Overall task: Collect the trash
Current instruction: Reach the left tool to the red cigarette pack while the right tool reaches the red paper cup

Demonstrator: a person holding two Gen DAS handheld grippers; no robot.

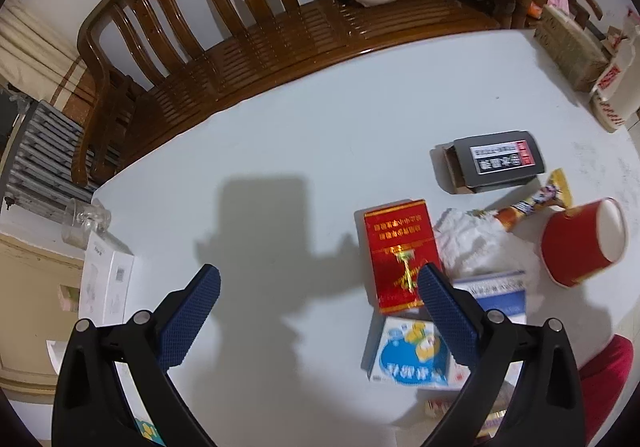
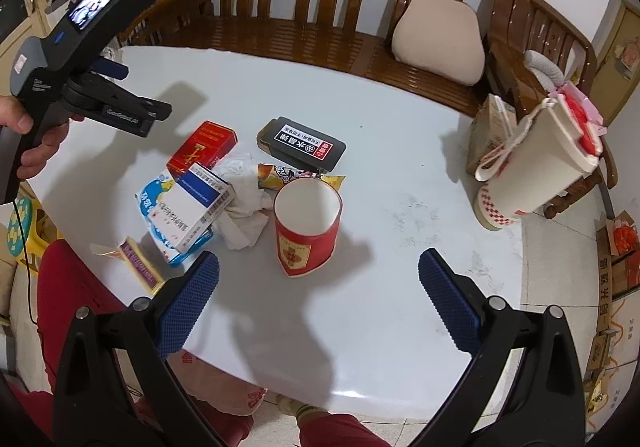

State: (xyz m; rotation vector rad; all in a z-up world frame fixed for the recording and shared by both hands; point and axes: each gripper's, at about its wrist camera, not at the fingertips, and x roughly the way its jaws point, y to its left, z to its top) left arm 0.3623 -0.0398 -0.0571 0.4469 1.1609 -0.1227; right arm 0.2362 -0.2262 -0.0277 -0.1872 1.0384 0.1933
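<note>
Both claws hang over the white table [image 2: 400, 167] with their blue-padded fingers spread wide and nothing between them. The right gripper [image 2: 319, 301] hovers at the near edge, and just ahead of it stands a red paper cup [image 2: 307, 225], upright and empty, its mouth toward the camera. The left gripper [image 1: 319, 309] is out over bare tabletop, its right finger [image 1: 444, 311] overlapping the near end of a red cigarette pack [image 1: 400, 251] lying flat.

The trash sits in one loose heap — a crumpled white tissue [image 2: 244, 199] in the middle, touching the cup's left side, with a white-and-blue medicine box [image 2: 196, 207] resting on top of a blue-and-white carton [image 2: 154, 203] beside it. A snack wrapper [image 2: 280, 175] pokes out behind the cup, and a black box with a white label [image 2: 302, 143] lies just beyond that. A yellow-purple wrapper [image 2: 136, 259] lies at the near left edge.

Well apart, at the table's far right, a white paper bag with a red pattern [image 2: 532, 167] stands against a brown carton [image 2: 486, 135]. A wooden bench [image 2: 320, 7] with a beige cushion [image 2: 440, 39] runs behind the table. On the left edge — seen from the left wrist — stand a white box [image 1: 108, 283] and a glass jar [image 1: 82, 223].
</note>
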